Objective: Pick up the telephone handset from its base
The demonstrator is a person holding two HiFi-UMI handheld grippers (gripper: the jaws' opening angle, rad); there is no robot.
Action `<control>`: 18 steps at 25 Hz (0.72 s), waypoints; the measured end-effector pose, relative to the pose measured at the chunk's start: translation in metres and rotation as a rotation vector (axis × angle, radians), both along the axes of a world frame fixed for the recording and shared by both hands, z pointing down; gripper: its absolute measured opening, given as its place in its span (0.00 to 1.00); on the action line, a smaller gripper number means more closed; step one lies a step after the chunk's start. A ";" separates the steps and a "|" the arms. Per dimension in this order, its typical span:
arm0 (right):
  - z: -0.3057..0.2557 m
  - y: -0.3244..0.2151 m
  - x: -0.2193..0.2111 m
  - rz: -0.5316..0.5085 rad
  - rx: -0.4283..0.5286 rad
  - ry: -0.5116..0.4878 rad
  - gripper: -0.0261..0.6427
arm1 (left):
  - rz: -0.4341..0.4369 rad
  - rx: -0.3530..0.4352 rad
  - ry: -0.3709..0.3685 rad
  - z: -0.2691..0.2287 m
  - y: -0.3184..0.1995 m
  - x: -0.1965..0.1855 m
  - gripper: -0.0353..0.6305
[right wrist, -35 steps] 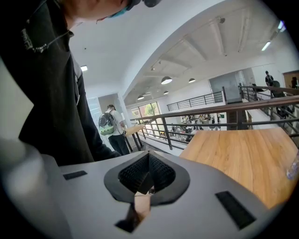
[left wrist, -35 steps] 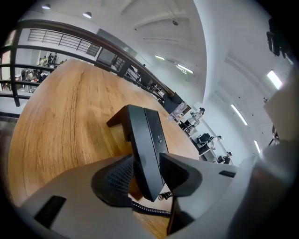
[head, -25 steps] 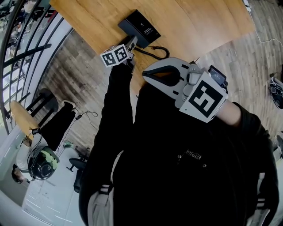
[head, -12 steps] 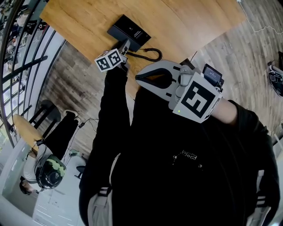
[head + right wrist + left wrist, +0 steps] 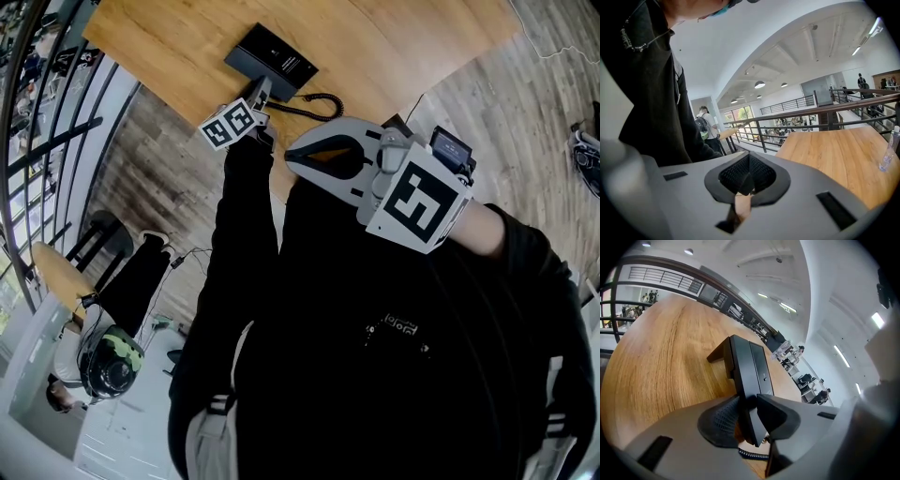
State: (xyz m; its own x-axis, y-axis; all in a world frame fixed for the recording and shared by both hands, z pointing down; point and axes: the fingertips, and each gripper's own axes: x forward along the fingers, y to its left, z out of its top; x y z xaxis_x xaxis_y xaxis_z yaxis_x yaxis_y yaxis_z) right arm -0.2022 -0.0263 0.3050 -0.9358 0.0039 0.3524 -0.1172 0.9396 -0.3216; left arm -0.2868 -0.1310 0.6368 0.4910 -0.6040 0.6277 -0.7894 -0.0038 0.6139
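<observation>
A black telephone base (image 5: 274,58) lies on the wooden table (image 5: 394,47), with its coiled cord (image 5: 317,106) trailing to the right. The black handset (image 5: 746,380) lies along the base's left side. My left gripper (image 5: 747,416) reaches over the near end of the handset. Its jaws are closing, and both pads lie against the handset's sides. In the head view the left gripper (image 5: 259,97) sits at the phone's near edge. My right gripper (image 5: 292,157) hangs close to the body, away from the phone. The right gripper (image 5: 746,177) is shut with nothing in it.
A dark railing (image 5: 37,131) runs past the table's left edge. Below it a person (image 5: 103,361) sits at a small round table. In the right gripper view a clear bottle (image 5: 887,152) stands at the far right of another wooden table (image 5: 834,154).
The phone and both grippers now show a little higher and further left in the head view. The left gripper stays at the phone's near edge, and the right gripper keeps its place.
</observation>
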 end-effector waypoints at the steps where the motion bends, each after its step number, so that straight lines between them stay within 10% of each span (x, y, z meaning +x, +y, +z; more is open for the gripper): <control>1: -0.001 0.001 -0.001 -0.001 0.000 -0.003 0.07 | -0.003 -0.003 0.005 0.000 0.001 -0.001 0.23; 18: -0.004 0.006 0.007 -0.007 0.011 -0.011 0.07 | -0.141 0.018 0.199 -0.017 0.007 -0.001 0.18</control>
